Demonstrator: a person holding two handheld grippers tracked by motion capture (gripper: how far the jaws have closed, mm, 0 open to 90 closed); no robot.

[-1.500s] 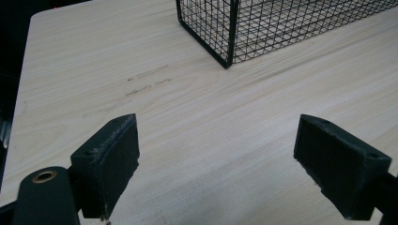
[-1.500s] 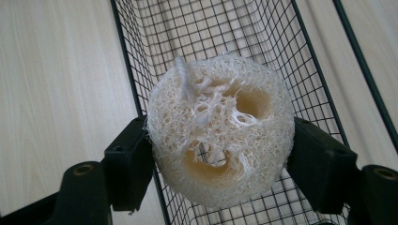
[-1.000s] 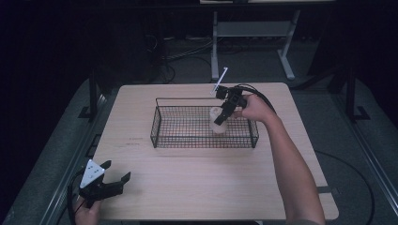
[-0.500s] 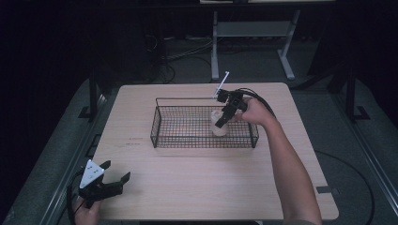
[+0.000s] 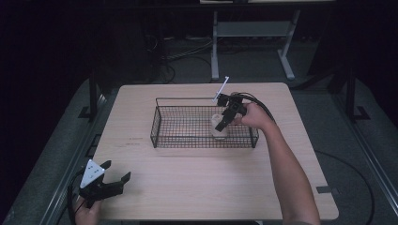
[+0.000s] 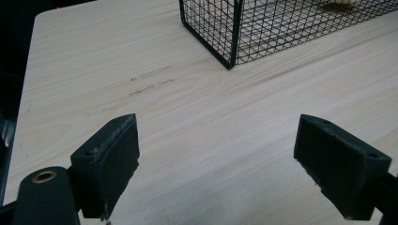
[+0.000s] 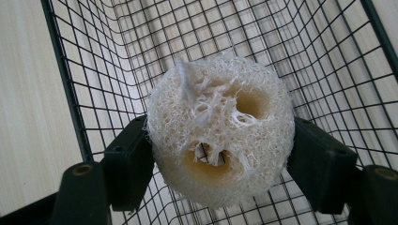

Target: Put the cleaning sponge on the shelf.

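While left gripper gapes, right gripper pinches loofah.

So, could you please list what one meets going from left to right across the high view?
Left gripper, open near the table's front left corner → wire basket → loofah inside the basket, held by the right gripper → the person's right hand.

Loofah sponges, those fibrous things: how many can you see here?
1. The loofah sponge sits between the right gripper's fingers, inside the wire basket at its right end. The basket's mesh floor looks otherwise bare.
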